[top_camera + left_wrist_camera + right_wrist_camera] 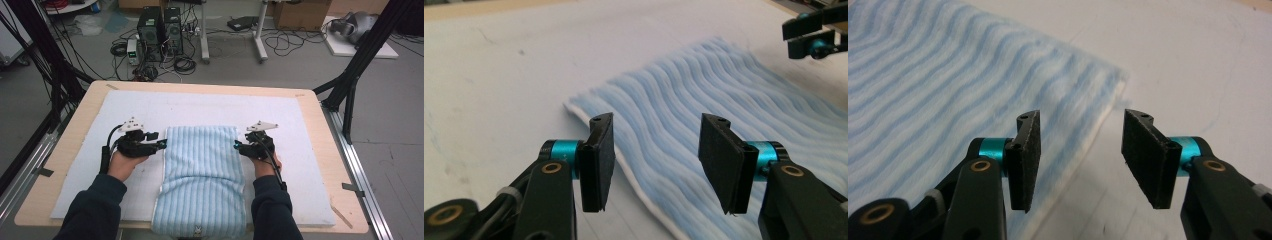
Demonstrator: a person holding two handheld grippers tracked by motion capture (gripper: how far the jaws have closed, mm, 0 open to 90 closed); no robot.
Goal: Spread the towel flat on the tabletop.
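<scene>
A folded light-blue striped towel point(202, 177) lies lengthwise in the middle of the white mat point(215, 107), its near end hanging over the table's front edge. My left gripper point(161, 142) hovers at the towel's left far edge, jaws apart and nothing between them. In the left gripper view the towel point(724, 95) runs under the open left gripper point(656, 155), with the other gripper's black tips point(814, 37) at top right. My right gripper point(238, 146) stands open at the towel's right far edge. Beneath the right gripper point(1080, 155) lies the towel's corner point(973, 85), untouched.
The mat covers most of the wooden table point(320, 120). Black frame posts point(357, 65) rise at both sides. Computer towers point(160, 30), cables and boxes stand on the floor behind the table.
</scene>
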